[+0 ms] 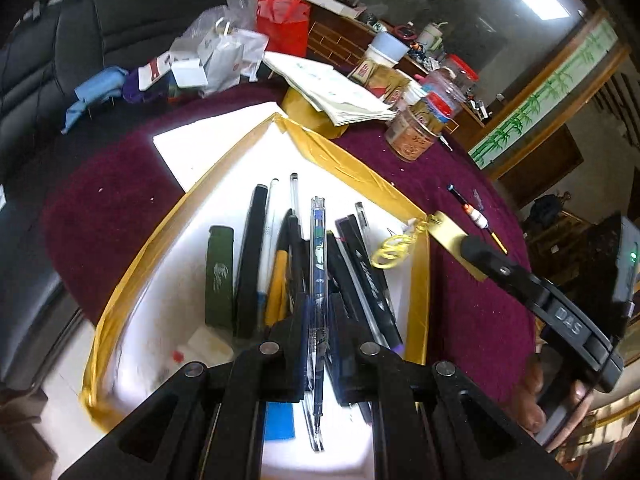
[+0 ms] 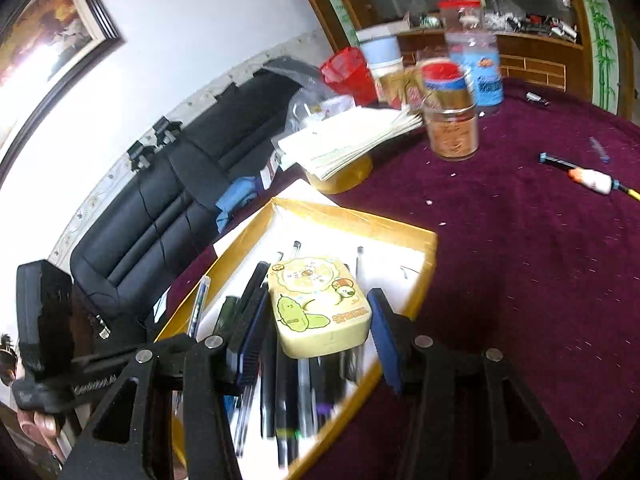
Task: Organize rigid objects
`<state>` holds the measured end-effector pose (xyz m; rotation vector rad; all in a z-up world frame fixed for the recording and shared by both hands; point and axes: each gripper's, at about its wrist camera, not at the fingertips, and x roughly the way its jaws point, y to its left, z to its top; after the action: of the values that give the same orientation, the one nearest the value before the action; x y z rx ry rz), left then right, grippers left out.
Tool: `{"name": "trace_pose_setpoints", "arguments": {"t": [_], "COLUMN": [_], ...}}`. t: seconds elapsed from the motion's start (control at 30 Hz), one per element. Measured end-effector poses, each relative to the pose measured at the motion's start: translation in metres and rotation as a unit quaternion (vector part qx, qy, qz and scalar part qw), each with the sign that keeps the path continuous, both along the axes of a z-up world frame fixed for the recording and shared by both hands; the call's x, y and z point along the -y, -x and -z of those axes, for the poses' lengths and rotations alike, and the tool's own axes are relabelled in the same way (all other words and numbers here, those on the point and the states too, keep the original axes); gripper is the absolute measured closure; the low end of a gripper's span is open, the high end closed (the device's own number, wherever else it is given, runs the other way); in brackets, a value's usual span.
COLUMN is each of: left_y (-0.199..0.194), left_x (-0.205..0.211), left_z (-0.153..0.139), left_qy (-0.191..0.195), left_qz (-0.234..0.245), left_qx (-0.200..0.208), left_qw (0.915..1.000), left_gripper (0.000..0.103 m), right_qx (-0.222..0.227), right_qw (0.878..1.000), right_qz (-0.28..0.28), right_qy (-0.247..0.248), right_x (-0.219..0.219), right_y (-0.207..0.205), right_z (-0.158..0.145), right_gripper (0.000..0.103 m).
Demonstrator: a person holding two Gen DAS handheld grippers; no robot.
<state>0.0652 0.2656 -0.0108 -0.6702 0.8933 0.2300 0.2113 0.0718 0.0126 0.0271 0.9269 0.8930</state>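
Left tongs (image 1: 318, 344) clamp the blue pen (image 1: 319, 256) above the gold-rimmed tray (image 1: 352, 164); right tongs (image 2: 316, 320) wide around the yellow tin (image 2: 320, 308). We lower the pen parallel to its neighbours.

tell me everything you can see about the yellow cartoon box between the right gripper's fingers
The yellow cartoon box is a small rounded-corner case, glossy like plastic or tin, pale yellow with printed characters: a green pickle-like figure, a small chick and a round emblem on its lid. A seam runs around its side; it looks closed. It is tilted, lid facing up toward the camera, above the pens in the gold-rimmed tray. The right gripper has its fingers on either side; the left pad looks close or touching, the right pad stands apart, so no firm clamp shows.
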Motion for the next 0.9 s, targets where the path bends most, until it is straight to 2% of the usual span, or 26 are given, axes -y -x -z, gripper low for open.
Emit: {"name": "trace_pose_setpoints", "arguments": {"t": [0.13, 0.33, 0.5, 0.63, 0.67, 0.7, 0.77, 0.87, 0.9], "left_y": [-0.015, -0.025, -0.028, -0.028, -0.026, -0.022, -0.012, 0.008, 0.016], "left_x": [-0.013, -0.013, -0.007, -0.003, 0.000, 0.004, 0.014, 0.033, 0.041], "left_z": [0.012, 0.029, 0.037, 0.040, 0.039, 0.036, 0.027, 0.015, 0.012], "left_qy": [-0.001, -0.034, -0.063, -0.085, -0.097, -0.114, -0.147, -0.188, -0.205], "left_qz": [-0.002, 0.004, 0.000, -0.005, -0.007, -0.011, -0.017, -0.019, -0.022], "left_qx": [-0.016, -0.038, -0.052, -0.049, -0.050, -0.052, -0.033, -0.018, -0.019], "left_qw": [0.9999, 0.9987, 0.9967, 0.9951, 0.9940, 0.9921, 0.9885, 0.9819, 0.9783], "left_gripper": [0.095, 0.095, 0.095, 0.091, 0.074, 0.046, 0.028, 0.014, 0.014], "right_qx": [-0.005, -0.024, 0.005, 0.008, 0.005, 0.001, -0.002, 0.001, 0.005], "right_qw": [0.999, 0.997, 0.995, 0.995, 0.996, 0.997, 0.998, 0.999, 0.999], "right_qz": [0.025, 0.027, 0.017, 0.013, 0.015, 0.017, 0.017, 0.015, 0.017], "right_qy": [0.029, 0.066, 0.098, 0.097, 0.092, 0.081, 0.058, 0.040, 0.043], "right_x": [-0.028, -0.042, -0.048, -0.043, -0.040, -0.033, -0.021, -0.002, 0.003], "right_y": [-0.022, -0.028, -0.012, -0.004, -0.001, 0.004, 0.017, 0.045, 0.054], "right_z": [0.024, 0.060, 0.067, 0.064, 0.062, 0.056, 0.046, 0.035, 0.033], "right_gripper": [0.054, 0.054, 0.054, 0.051, 0.049, 0.045, 0.041, 0.037, 0.036]}}
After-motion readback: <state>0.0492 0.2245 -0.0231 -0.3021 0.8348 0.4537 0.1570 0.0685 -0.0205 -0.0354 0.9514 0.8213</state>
